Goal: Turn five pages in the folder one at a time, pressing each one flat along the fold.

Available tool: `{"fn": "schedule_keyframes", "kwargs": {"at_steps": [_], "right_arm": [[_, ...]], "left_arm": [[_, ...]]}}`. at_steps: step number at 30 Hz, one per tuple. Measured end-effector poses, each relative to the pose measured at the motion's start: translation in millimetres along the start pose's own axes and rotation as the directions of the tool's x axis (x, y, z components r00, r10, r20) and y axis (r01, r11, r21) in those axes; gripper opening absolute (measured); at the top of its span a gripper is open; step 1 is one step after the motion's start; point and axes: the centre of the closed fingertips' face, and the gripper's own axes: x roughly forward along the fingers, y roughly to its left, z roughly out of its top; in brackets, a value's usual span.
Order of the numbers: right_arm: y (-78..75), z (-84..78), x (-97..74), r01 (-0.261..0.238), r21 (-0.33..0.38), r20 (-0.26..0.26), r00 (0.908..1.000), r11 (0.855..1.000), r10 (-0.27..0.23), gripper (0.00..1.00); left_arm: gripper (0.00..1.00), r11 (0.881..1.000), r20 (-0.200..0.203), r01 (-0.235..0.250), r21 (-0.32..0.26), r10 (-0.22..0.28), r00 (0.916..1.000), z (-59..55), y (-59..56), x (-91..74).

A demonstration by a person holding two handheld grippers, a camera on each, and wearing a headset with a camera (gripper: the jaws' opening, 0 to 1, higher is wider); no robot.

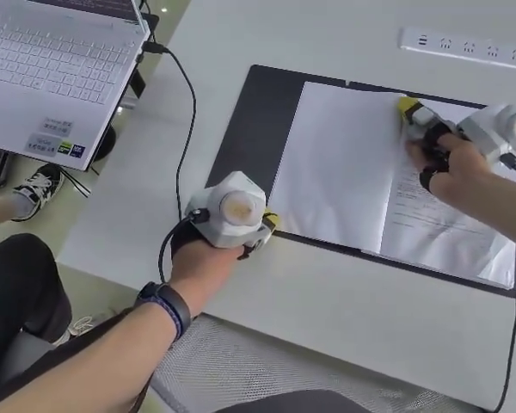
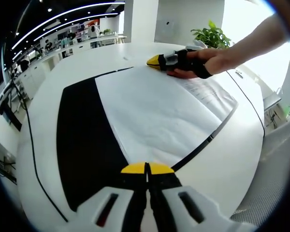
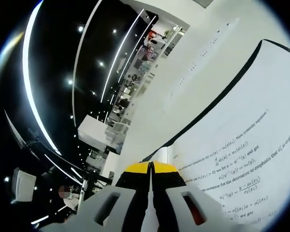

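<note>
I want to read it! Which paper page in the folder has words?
The white right-hand page by the right gripper carries printed text; the white left page looks blank.

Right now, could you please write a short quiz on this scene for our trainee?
1. True or false: the left gripper has its jaws spread wide.
2. Where are the right gripper jaws? A: over the keyboard. B: at the printed page, near the top of the fold of the folder. C: off the workbench.
3. Fill in: the upward face of the turned page is ____.
Key: 1 false, they are shut. 2 B. 3 blank.
</note>
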Motion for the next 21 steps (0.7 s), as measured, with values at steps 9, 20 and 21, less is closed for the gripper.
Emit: {"fn": "schedule_keyframes", "kwargs": {"at_steps": [9, 20, 21], "right_arm": [[12.1, -26.2, -25.0, -0.025, -0.073, -0.073, 0.9972, 0.997, 0.020, 0.00], [43.5, -61.9, -70.6, -0.065, -0.081, -0.115, 0.9918, 0.995, 0.055, 0.00], [46.5, -66.0, -75.1, -0.069, -0.085, -0.123, 0.9908, 0.994, 0.058, 0.00]], "left_arm": [[0.00, 1.000, 0.003, -0.004, 0.002, 0.004, 1.0000, -0.4, -0.1, 0.1], [0.00, 0.999, 0.029, 0.002, -0.040, -0.001, 0.9996, -0.7, 0.2, -0.9], [0.00, 0.999, 0.034, 0.001, -0.050, 0.001, 0.9994, -0.9, 0.4, -1.0]]}}
